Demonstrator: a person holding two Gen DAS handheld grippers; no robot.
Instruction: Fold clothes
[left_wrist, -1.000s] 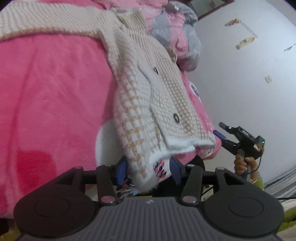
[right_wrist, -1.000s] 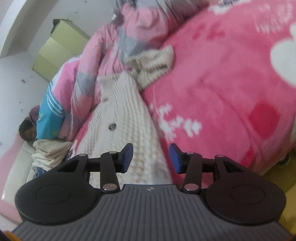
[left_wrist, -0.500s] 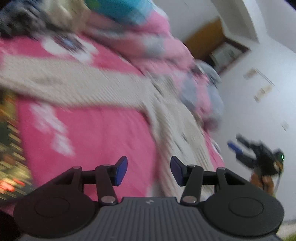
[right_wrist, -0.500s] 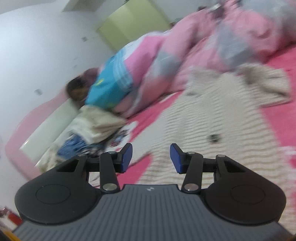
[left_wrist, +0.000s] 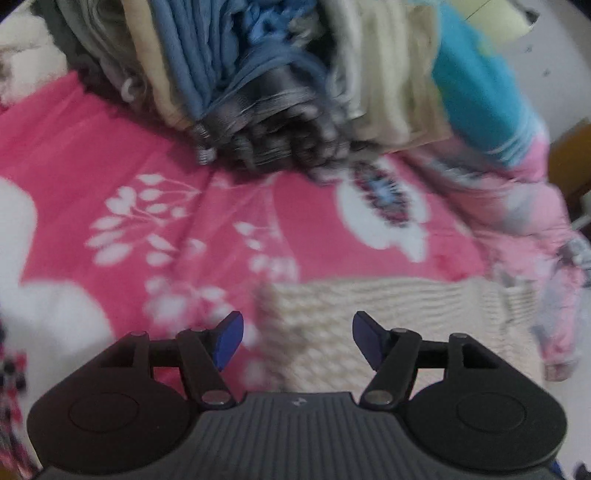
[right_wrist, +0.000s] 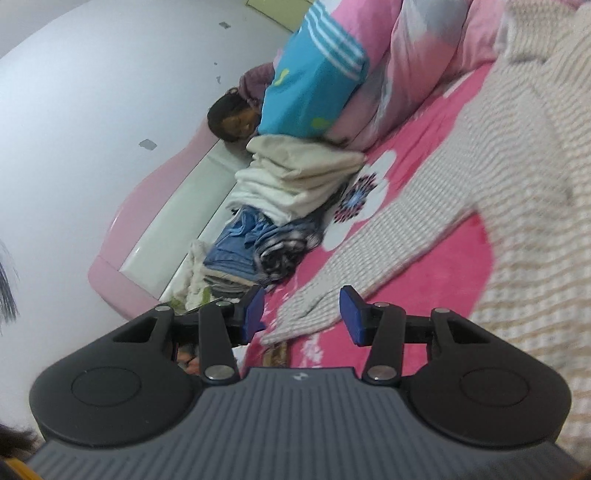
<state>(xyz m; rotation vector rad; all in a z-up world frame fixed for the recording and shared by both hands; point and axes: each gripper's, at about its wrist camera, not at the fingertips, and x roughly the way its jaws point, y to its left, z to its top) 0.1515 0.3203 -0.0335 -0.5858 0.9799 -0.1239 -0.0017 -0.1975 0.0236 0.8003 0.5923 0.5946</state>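
Both grippers have swung away from the hem of the cardigan, which hung between the left one's pads a second ago; now that hem is let go and each tool faces the sleeve end of the garment instead. The left gripper (left_wrist: 297, 341) tilts down over the pink blanket (left_wrist: 110, 147), its jaws opening and empty, with the cuff end of the cream knit cardigan (left_wrist: 369, 314) lying flat on the blanket under the gap between its blue pads (left_wrist: 229, 341). Nothing presses on those pads.

The right gripper (right_wrist: 302, 317) points nearly level across the bed, jaws apart and gripping nothing. The sleeve (right_wrist: 388, 236) stretches out flat over the blanket (right_wrist: 424, 122), and its cuff ends between the two fingers without touching them. The body of the cardigan spreads along the right edge of that view.

Toward the headboard (right_wrist: 173, 206) sits a stack of folded clothes (right_wrist: 288, 199): cream pieces on top, blue and dark ones below. A blue pillow with white stripes (right_wrist: 314, 85) leans on a rumpled pink quilt (right_wrist: 417, 62) beside it.
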